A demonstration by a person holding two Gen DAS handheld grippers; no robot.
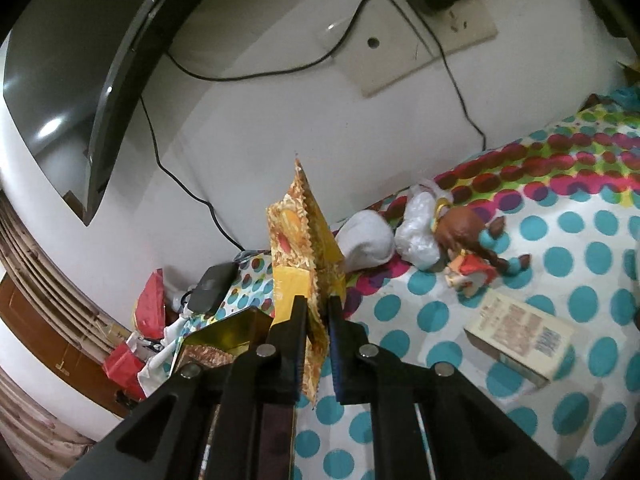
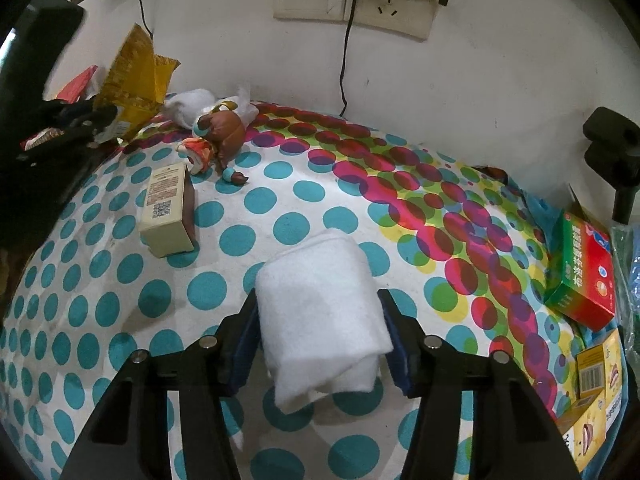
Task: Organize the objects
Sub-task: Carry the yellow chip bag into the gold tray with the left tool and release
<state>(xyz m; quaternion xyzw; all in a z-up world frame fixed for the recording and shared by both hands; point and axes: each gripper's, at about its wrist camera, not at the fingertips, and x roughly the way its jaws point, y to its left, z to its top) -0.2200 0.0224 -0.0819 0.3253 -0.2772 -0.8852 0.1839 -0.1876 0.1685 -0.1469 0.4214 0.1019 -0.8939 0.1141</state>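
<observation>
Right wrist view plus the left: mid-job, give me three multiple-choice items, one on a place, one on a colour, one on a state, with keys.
1. Where does the cream box lie?
A. beside the doll figurine
B. on the green-and-red box
C. under the folded white cloth

2. What colour is the snack packet?
A. blue
B. yellow-orange
C. black

3. What state is the left hand-held gripper in?
A. open over the cloth
B. shut on the snack packet
C. shut on nothing

Key: 1 A, the box sits on the dotted tablecloth just beside the figurine; 2 B, its wrapper is yellow-orange; 3 B, both fingers pinch the packet's edge.
</observation>
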